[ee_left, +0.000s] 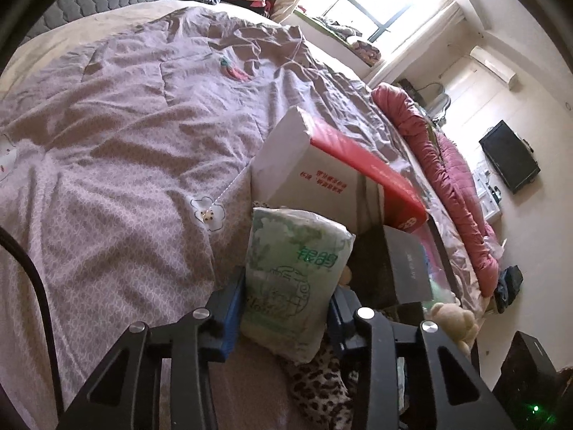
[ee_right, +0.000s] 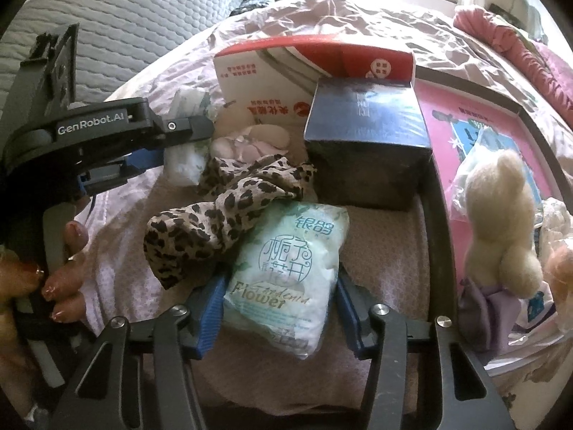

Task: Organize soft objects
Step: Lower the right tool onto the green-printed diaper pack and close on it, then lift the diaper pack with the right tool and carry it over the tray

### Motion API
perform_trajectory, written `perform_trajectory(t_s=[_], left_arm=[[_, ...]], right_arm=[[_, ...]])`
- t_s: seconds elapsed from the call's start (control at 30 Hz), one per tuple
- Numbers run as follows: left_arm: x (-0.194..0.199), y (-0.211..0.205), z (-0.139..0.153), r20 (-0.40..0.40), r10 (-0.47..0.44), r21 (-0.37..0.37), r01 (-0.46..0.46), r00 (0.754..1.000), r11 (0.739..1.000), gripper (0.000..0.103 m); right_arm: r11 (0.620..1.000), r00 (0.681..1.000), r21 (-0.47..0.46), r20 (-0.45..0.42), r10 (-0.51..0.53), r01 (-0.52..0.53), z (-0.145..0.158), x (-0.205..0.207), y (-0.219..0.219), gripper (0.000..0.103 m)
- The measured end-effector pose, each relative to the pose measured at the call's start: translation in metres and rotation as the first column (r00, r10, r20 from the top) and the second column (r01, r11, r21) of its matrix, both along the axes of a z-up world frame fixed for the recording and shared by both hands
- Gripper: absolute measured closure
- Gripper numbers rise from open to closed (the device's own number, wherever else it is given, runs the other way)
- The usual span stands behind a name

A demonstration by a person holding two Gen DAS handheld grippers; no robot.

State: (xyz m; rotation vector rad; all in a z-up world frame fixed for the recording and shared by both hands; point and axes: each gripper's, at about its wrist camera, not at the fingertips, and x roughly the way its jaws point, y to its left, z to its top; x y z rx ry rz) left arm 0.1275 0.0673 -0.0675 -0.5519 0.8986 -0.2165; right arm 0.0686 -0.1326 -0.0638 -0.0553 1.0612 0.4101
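Observation:
In the left wrist view my left gripper (ee_left: 286, 308) is shut on a green-printed tissue pack (ee_left: 293, 268), its blue pads pressing both sides. The right wrist view shows the same gripper (ee_right: 179, 147) at the left, with that pack (ee_right: 184, 165) partly hidden behind its fingers. My right gripper (ee_right: 279, 308) is shut on a second tissue pack (ee_right: 286, 268), pale blue-green with "Flower" printed on it, which lies on pink cloth. A leopard-print scarf (ee_right: 229, 208) lies crumpled against this pack's upper left. A cream teddy bear (ee_right: 501, 222) stands to the right.
A red-and-white box (ee_right: 272, 86) and a dark blue box (ee_right: 369, 136) stand just beyond the scarf. A pink picture box (ee_right: 447, 125) lies right of them. A person's hand (ee_right: 61, 268) grips the left tool. Wrinkled mauve bedding (ee_left: 125, 125) spreads left, with a pink quilt (ee_left: 447, 165) along the bed's edge.

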Motion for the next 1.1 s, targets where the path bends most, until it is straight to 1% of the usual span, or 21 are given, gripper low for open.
perform_trajectory(t_s=[0.17, 0.27, 0.33, 0.47, 0.6, 0.7, 0.73, 0.8, 0.9, 0.97, 1.07, 1.1], left_arm=[[-0.016, -0.003, 0.012, 0.026, 0.001, 0.025, -0.001, 1.0, 1.0, 0.063], [-0.023, -0.008, 0.021, 0.045, -0.008, 0.054, 0.005, 0.999, 0.999, 0.063], [-0.027, -0.01, 0.023, 0.047, -0.013, 0.057, 0.01, 0.999, 0.998, 0.063], [-0.031, -0.012, 0.021, 0.032, -0.013, 0.063, 0.011, 0.999, 0.998, 0.063], [-0.037, -0.012, 0.026, 0.042, -0.006, 0.076, 0.003, 0.999, 0.997, 0.063], [-0.04, -0.012, 0.028, 0.042, -0.005, 0.086, 0.002, 0.999, 0.996, 0.063], [-0.04, -0.013, 0.029, 0.04, -0.006, 0.089, 0.002, 0.999, 0.996, 0.063], [-0.041, -0.016, 0.029, 0.035, -0.009, 0.088, 0.006, 0.999, 0.996, 0.063], [-0.043, -0.02, 0.034, 0.039, -0.016, 0.105, 0.012, 0.999, 0.994, 0.063], [-0.047, -0.024, 0.038, 0.049, -0.024, 0.115, 0.018, 0.999, 0.993, 0.063], [-0.054, -0.03, 0.049, 0.073, -0.03, 0.13, 0.02, 0.997, 0.991, 0.063], [-0.056, -0.032, 0.052, 0.078, -0.029, 0.13, 0.019, 0.997, 0.991, 0.063]], right_arm=[[1.0, 0.999, 0.001, 0.031, -0.015, 0.015, 0.011, -0.006, -0.007, 0.048], [1.0, 0.998, 0.011, 0.051, -0.021, 0.021, 0.017, -0.009, -0.01, 0.05], [1.0, 0.998, 0.007, 0.058, -0.017, 0.017, 0.019, -0.01, -0.01, 0.05], [0.999, 0.999, -0.022, 0.022, -0.027, 0.027, 0.009, -0.004, -0.008, 0.05], [0.998, 0.999, -0.046, -0.014, -0.034, 0.034, -0.002, 0.004, -0.001, 0.05], [0.997, 0.998, -0.077, -0.059, -0.034, 0.029, -0.016, 0.012, 0.004, 0.049], [0.997, 0.998, -0.078, -0.06, -0.034, 0.03, -0.018, 0.013, 0.005, 0.049], [0.997, 0.998, -0.067, -0.062, -0.033, 0.028, -0.016, 0.014, 0.004, 0.052], [0.999, 0.998, 0.001, -0.049, -0.046, 0.047, -0.008, 0.012, -0.008, 0.059], [0.998, 0.998, 0.034, -0.007, -0.059, 0.059, 0.006, 0.007, -0.016, 0.06], [0.997, 0.997, 0.059, 0.059, -0.046, 0.042, 0.03, -0.002, -0.023, 0.06], [0.997, 0.997, 0.072, 0.069, -0.044, 0.039, 0.036, -0.005, -0.026, 0.06]])
